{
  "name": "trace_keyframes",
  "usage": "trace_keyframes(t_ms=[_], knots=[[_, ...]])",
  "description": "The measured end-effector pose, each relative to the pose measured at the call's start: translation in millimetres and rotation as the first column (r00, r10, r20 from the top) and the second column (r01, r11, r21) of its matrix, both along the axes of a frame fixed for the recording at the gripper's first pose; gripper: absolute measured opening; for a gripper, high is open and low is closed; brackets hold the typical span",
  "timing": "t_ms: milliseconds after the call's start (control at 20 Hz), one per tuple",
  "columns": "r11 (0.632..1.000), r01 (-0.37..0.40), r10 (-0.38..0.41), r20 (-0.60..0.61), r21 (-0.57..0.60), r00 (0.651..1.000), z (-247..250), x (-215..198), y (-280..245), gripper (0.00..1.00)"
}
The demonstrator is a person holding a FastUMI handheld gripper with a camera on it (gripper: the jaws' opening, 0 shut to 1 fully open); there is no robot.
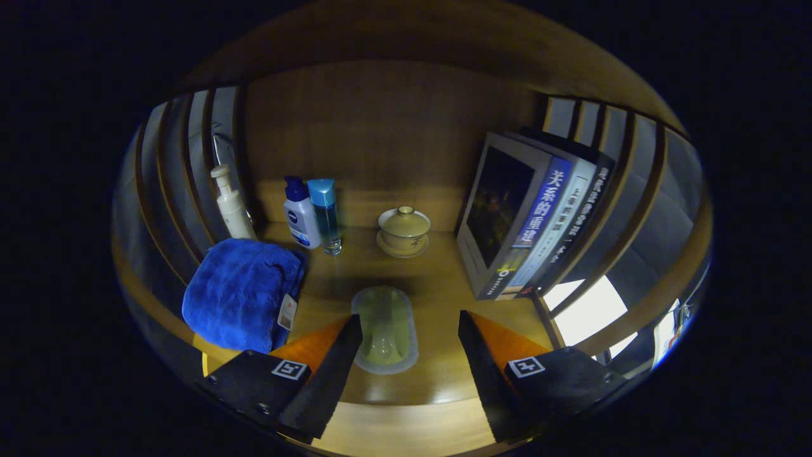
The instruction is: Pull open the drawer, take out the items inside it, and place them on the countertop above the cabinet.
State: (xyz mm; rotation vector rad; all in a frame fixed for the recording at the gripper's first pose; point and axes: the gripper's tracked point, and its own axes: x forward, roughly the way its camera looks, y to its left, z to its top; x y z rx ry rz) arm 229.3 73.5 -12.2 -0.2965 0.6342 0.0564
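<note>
Fingers of the gripper (pixel 406 374) are held wide apart, with nothing clamped between them. A flat oval packet (pixel 386 328) with a pale rim lies on the wooden countertop (pixel 438 285), between the two fingers and nearer the left one, whose tip is just beside its edge; contact cannot be judged. Beyond the fingers, a lidded cup on a saucer (pixel 403 231) is seen near the back panel. To its left two bottles (pixel 312 216) stand side by side, and a pump bottle (pixel 231 204) stands further left. A folded blue towel (pixel 241 293) lies beside the left finger. Leaning books (pixel 530 219) are propped on the right.
</note>
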Motion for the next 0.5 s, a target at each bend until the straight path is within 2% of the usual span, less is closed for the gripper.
trace_keyframes(t_ms=[300, 500], knots=[[1.0, -0.007, 0.007, 0.11, 0.003, 0.994, 32, -36, -28, 0.99], [1.0, -0.017, 0.014, 0.208, 0.014, 0.978, 55, -61, -45, 0.99]])
